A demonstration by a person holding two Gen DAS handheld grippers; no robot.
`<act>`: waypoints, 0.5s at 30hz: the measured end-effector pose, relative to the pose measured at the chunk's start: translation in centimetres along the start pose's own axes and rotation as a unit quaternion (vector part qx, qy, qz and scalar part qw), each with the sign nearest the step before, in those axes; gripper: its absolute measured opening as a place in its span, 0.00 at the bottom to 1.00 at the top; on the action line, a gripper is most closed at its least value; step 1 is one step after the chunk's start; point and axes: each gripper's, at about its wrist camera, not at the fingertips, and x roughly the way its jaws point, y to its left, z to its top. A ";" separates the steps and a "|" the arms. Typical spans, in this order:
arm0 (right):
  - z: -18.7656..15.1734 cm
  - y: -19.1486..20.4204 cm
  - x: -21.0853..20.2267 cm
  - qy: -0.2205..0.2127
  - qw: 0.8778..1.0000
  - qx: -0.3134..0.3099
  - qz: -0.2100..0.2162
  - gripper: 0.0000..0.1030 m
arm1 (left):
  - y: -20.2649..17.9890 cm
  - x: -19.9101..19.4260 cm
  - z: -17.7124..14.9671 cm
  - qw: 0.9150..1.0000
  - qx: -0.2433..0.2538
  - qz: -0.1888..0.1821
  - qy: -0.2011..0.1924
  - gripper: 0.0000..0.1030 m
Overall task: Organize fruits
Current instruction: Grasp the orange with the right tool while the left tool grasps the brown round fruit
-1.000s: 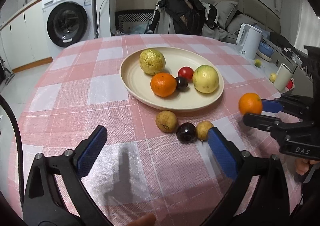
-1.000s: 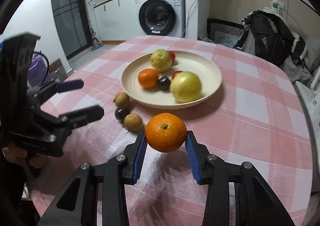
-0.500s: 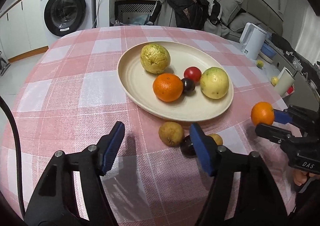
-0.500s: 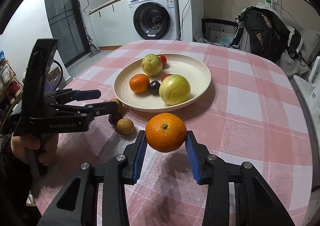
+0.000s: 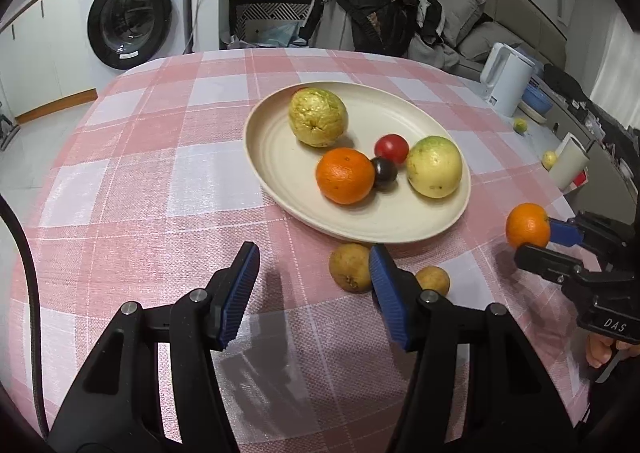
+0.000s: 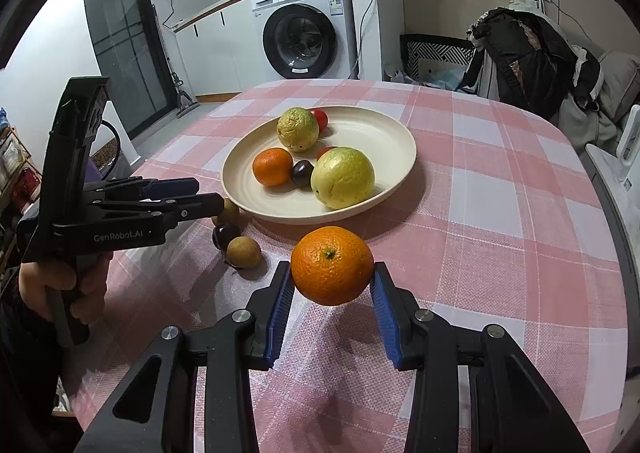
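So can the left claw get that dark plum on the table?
Probably yes. The left claw is open with nothing between its fingers, having just been closing. The dark plum lies uncovered just ahead, though squeezed between two brown fruits, so it may nudge those.

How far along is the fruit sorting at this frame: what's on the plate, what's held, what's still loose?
Done: two guavas, an orange, two red tomatoes and a dark plum lie on the plate. In hand: the right gripper clamps a second orange above the tablecloth. Left: three small fruits beside the plate; the left gripper, its jaws just closing, holds nothing.
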 end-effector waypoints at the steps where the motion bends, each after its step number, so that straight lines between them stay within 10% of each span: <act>1: 0.0 0.0 0.0 0.000 1.000 0.001 0.001 0.39 | -0.2 0.1 0.0 1.000 0.003 -0.002 0.003 0.53; 6: 0.1 0.1 -0.2 -0.003 1.000 0.000 -0.001 0.39 | -0.6 0.7 0.0 1.000 0.011 -0.004 0.012 0.53; 11: 0.2 0.9 -0.4 -0.007 1.000 -0.005 0.001 0.39 | -0.3 1.1 0.1 0.999 0.002 -0.028 0.019 0.25; 15: 0.2 1.6 -0.4 -0.006 1.000 -0.011 0.011 0.39 | -0.2 1.1 -0.1 1.000 0.004 -0.026 0.017 0.23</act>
